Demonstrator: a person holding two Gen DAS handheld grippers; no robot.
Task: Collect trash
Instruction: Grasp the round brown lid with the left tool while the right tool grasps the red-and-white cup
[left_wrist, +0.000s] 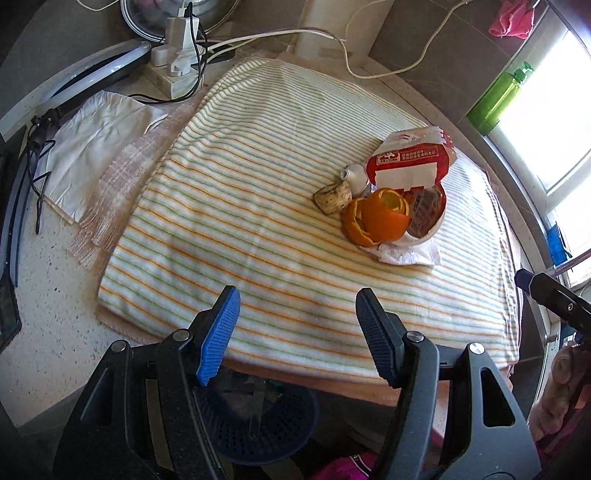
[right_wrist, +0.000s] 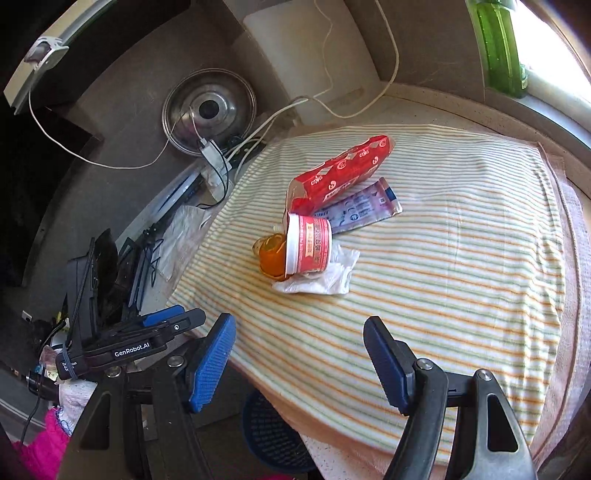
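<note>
- The striped towel (left_wrist: 258, 192), soft and loosely laid over the speckled counter (left_wrist: 55, 314), is seen to carry the whole trash heap on the half nearer the window; it could be dragged or bunched if a pad catches its pile.
- The blue mesh bin (right_wrist: 273, 439) is seen below the counter edge, partly hidden; a drop from too far back is judged likely to miss it.
- The red crinkled bag (right_wrist: 343, 166) and the glossy purple wrapper (right_wrist: 365, 206) are thin film; slipping from a shallow pinch is judged possible.
- The red paper cup (right_wrist: 310, 247), lying on its side, could roll or be crushed.
- The orange peel (left_wrist: 380, 218) is curled and brittle-edged, touching the cup; it may be knocked off when neighbours are lifted.
- The white tissue (right_wrist: 325, 277) is crumpled under the cup.
- The left gripper (left_wrist: 295, 332) and right gripper (right_wrist: 299, 354) are both held apart and empty, short of the heap.
</note>
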